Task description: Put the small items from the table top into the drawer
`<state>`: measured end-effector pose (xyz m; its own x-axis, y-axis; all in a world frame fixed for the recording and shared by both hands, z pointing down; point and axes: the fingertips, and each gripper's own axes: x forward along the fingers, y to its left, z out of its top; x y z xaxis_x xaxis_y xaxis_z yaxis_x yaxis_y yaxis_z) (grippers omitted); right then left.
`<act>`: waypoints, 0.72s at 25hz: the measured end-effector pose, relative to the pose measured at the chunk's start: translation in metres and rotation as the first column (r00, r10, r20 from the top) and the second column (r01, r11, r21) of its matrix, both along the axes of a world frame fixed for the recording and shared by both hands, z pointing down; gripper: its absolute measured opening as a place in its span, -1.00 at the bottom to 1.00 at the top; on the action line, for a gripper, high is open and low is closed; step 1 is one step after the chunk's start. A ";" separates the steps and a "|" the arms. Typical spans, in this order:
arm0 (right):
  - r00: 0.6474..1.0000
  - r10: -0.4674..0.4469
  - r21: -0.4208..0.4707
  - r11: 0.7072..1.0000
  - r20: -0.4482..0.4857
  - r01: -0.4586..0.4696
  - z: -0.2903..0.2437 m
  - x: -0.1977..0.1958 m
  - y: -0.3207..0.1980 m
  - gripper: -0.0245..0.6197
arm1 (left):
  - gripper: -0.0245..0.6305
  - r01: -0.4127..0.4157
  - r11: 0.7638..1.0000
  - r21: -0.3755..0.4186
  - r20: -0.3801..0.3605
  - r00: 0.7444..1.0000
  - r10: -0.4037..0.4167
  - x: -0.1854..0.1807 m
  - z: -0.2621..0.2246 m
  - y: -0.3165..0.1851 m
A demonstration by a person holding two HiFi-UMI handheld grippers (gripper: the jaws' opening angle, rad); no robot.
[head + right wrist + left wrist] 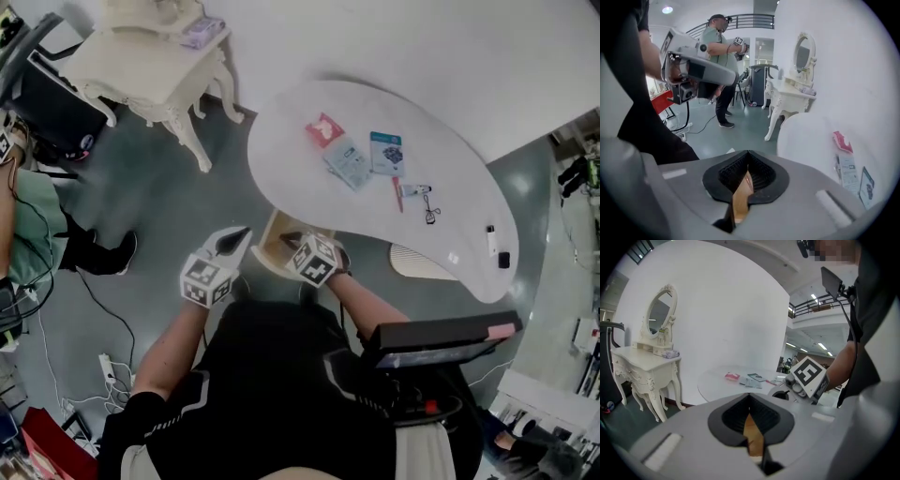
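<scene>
Finding left gripper (750, 417) and right gripper (746, 180) clenched empty near drawer (270, 242), and judging packets (349, 161) on table (291, 164) light, flat, slippery, best pinched at an edge.

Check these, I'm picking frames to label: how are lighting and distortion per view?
Head view: even light, white table bright, lower edge dim. Left gripper view: strong fisheye, dark round border. Right gripper view: same fisheye, ceiling lamp glares at top left.
</scene>
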<state>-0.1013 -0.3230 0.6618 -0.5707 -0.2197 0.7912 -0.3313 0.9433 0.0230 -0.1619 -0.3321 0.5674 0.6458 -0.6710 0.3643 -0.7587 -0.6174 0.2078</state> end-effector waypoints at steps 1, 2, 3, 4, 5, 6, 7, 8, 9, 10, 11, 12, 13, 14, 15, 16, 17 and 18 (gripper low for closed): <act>1.000 0.016 0.013 1.000 0.023 -0.016 -0.010 0.000 -0.001 -0.91 | -0.93 -0.003 1.000 0.005 -0.012 1.000 0.003 0.001 -0.004 0.000; 0.999 0.027 0.027 0.999 0.045 -0.029 -0.020 0.000 -0.002 -0.91 | -0.93 -0.005 1.000 0.009 -0.027 1.000 0.006 0.001 -0.009 0.000; 0.997 0.036 0.040 0.998 0.069 -0.039 -0.030 0.000 -0.003 -0.91 | -0.93 -0.007 1.000 0.014 -0.045 0.999 0.007 0.001 -0.015 0.000; 0.995 0.043 0.051 0.998 0.094 -0.048 -0.041 -0.001 -0.003 -0.91 | -0.93 -0.006 1.000 0.019 -0.064 0.998 0.007 0.002 -0.020 0.001; 0.991 0.052 0.058 0.997 0.121 -0.059 -0.051 -0.001 -0.002 -0.91 | -0.93 -0.003 1.000 0.024 -0.079 0.997 0.005 0.002 -0.026 0.001; 0.987 0.063 0.063 0.995 0.146 -0.073 -0.061 0.000 -0.002 -0.91 | -0.93 -0.002 1.000 0.031 -0.089 0.996 0.004 0.003 -0.032 0.002; 0.983 0.075 0.072 0.993 0.170 -0.088 -0.071 0.001 -0.003 -0.91 | -0.93 -0.001 0.999 0.042 -0.095 0.995 0.005 0.003 -0.038 0.001; 0.976 0.087 0.085 0.991 0.198 -0.106 -0.083 0.001 -0.006 -0.91 | -0.93 -0.002 0.999 0.054 -0.098 0.995 0.007 0.004 -0.043 0.000; 0.968 0.099 0.100 0.987 0.230 -0.125 -0.095 0.002 -0.009 -0.91 | -0.93 -0.003 0.998 0.066 -0.101 0.995 0.009 0.005 -0.049 -0.001; 0.958 0.112 0.114 0.983 0.264 -0.147 -0.108 0.003 -0.012 -0.91 | -0.93 -0.002 0.997 0.077 -0.105 0.994 0.010 0.005 -0.055 -0.003; 0.947 0.125 0.127 0.977 0.295 -0.169 -0.121 0.004 -0.015 -0.91 | -0.93 -0.001 0.996 0.088 -0.111 0.994 0.010 0.005 -0.062 -0.005; 0.936 0.137 0.139 0.972 0.323 -0.190 -0.133 0.006 -0.017 -0.91 | -0.93 0.000 0.995 0.098 -0.116 0.993 0.012 0.005 -0.068 -0.007; 0.926 0.148 0.150 0.966 0.348 -0.211 -0.145 0.008 -0.019 -0.91 | -0.93 -0.001 0.994 0.110 -0.120 0.993 0.014 0.006 -0.074 -0.009; 0.915 0.158 0.161 0.960 0.372 -0.231 -0.156 0.010 -0.021 -0.91 | -0.93 -0.004 0.992 0.122 -0.125 0.992 0.019 0.007 -0.081 -0.010; 0.903 0.166 0.172 0.953 0.395 -0.250 -0.167 0.013 -0.022 -0.92 | -0.93 -0.007 0.991 0.137 -0.131 0.991 0.025 0.008 -0.087 -0.011; 0.892 0.174 0.184 0.945 0.417 -0.270 -0.177 0.016 -0.023 -0.92 | -0.93 -0.009 0.989 0.150 -0.138 0.990 0.030 0.009 -0.094 -0.011; 0.880 0.182 0.196 0.937 0.438 -0.291 -0.188 0.019 -0.023 -0.92 | -0.93 -0.010 0.987 0.161 -0.146 0.989 0.034 0.010 -0.101 -0.011; 0.868 0.191 0.206 0.927 0.458 -0.313 -0.197 0.023 -0.023 -0.92 | -0.93 -0.010 0.986 0.168 -0.154 0.987 0.037 0.012 -0.107 -0.012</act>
<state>-0.0778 -0.3459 0.4647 -0.7312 -0.5680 0.3777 -0.5918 0.8036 0.0628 -0.1501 -0.3440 0.4605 0.7022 -0.6976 0.1425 -0.7098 -0.6705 0.2159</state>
